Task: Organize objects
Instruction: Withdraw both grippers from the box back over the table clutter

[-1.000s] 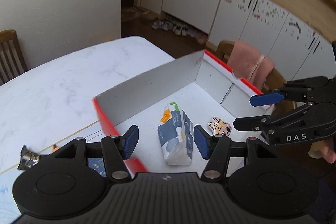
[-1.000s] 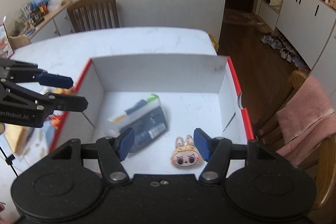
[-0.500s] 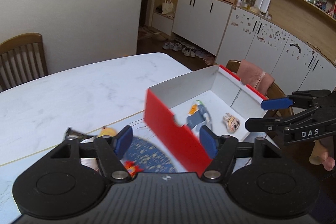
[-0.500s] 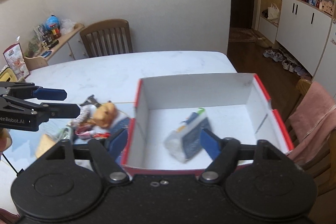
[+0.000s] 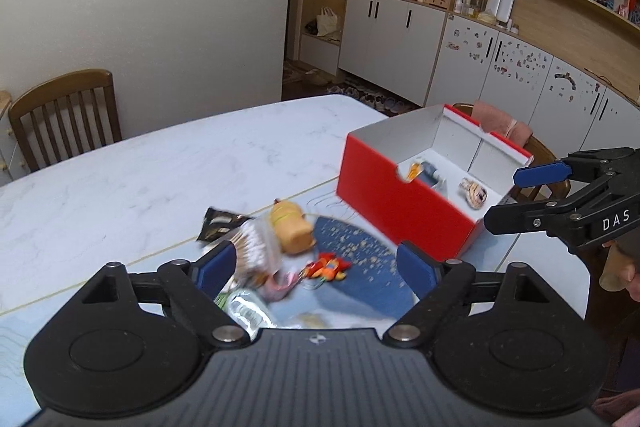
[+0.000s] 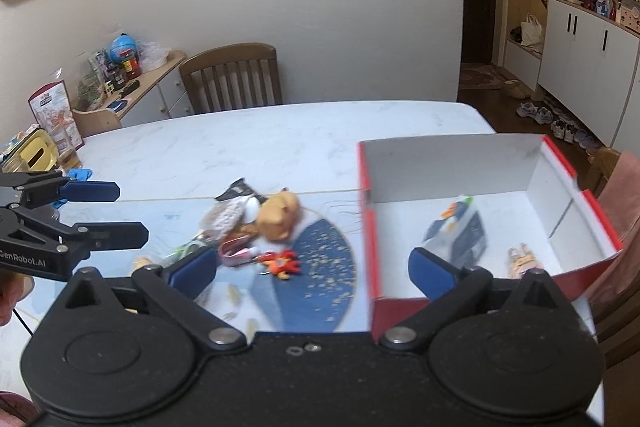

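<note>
While both claws hover spread and empty above a white marble-patterned desk (image 6: 248,147), a red cardboard box (image 6: 370,227) with a plain white interior stands open at the desk's right end. Inside it lie a blue-grey soft pack (image 6: 460,231) with an orange and green top, slightly blurred, and a small cartoon-faced figure (image 6: 520,261) beside it on the box floor.

Seen from the left claw (image 5: 316,267), the box (image 5: 400,203) shows its glossy red outer wall with a half-round notch cut in the rim, through which the pack (image 5: 430,173) and the figure (image 5: 474,191) show; the right claw (image 5: 516,195) enters at the frame's right edge, its blue-padded fingers apart near the box's corner.

Only the right claw's (image 6: 314,269) view looks down into the box and also takes in the left claw (image 6: 120,207) at far left, fingers parted.

Left of the box, on a pale mat with a dark blue speckled disc (image 6: 320,259), sits a loose heap: a tan plush toy (image 6: 278,215), a knitted-looking pouch (image 6: 226,217), a dark crinkled wrapper (image 6: 236,191) and a small orange-red charm (image 6: 284,261). Motion blur softens the heap in the left view. A wooden slat-back chair (image 6: 232,75) stands behind the desk.
</note>
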A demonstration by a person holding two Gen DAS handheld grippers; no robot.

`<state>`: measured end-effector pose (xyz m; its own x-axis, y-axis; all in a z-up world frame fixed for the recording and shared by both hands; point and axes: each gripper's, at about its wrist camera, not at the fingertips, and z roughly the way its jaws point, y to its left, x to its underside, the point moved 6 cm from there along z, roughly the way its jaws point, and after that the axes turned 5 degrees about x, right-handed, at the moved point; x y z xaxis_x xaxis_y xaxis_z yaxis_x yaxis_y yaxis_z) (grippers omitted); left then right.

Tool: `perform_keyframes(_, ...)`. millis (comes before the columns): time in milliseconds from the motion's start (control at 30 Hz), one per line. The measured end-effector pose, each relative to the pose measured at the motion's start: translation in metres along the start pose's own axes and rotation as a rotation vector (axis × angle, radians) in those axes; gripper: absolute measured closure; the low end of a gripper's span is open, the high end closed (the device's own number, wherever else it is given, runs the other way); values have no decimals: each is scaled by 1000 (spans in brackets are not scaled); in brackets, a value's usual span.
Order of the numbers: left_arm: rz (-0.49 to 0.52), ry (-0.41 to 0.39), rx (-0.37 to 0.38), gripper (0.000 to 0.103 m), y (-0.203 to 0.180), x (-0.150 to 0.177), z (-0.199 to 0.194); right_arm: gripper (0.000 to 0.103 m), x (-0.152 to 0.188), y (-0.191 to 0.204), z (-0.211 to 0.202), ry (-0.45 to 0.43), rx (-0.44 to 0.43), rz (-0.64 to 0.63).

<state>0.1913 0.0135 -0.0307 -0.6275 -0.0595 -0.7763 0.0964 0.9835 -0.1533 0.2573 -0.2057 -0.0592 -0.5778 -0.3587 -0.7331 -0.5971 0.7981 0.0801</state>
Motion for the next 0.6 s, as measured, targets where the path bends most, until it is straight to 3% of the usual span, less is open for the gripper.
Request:
perform_keyframes(100,-1,-2,21,0,12,12,-7,1,5,14,4,12,1,2)
perform_keyframes(367,59,40,80,0,43,46,-12,1,17,37,18,59,8,14)
perform_keyframes(600,234,100,166,0,50,68,-3,1,16,50,29,74,30,-3)
